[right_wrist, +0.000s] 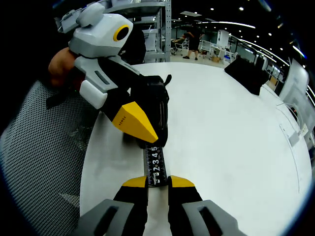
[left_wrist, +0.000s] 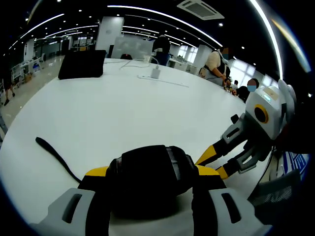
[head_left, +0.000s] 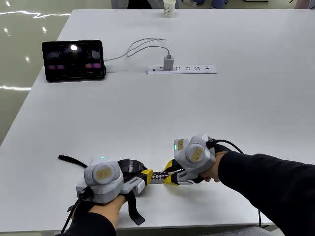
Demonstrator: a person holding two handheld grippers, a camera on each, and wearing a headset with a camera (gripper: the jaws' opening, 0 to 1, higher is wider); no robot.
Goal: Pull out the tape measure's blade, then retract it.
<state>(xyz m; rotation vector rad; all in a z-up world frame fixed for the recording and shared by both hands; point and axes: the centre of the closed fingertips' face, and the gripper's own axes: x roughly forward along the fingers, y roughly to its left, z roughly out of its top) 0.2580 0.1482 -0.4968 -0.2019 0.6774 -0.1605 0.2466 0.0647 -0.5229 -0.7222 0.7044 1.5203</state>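
A black tape measure (left_wrist: 150, 179) lies near the table's front edge, and my left gripper (left_wrist: 152, 172) is shut on its case (head_left: 132, 168). Its black strap (left_wrist: 54, 155) trails to the left. A short length of black blade (right_wrist: 154, 164) with white numbers sticks out of the case (right_wrist: 153, 105). My right gripper (right_wrist: 158, 181) is shut on the blade's end. In the head view the blade (head_left: 158, 175) spans the small gap between the left gripper (head_left: 142, 178) and the right gripper (head_left: 170, 177).
A black tablet (head_left: 74, 60) stands at the back left, with a white power strip (head_left: 182, 69), a charger and cables to its right. A paper cup (head_left: 169, 8) stands at the far edge. Bare white table (head_left: 221, 108) stretches ahead.
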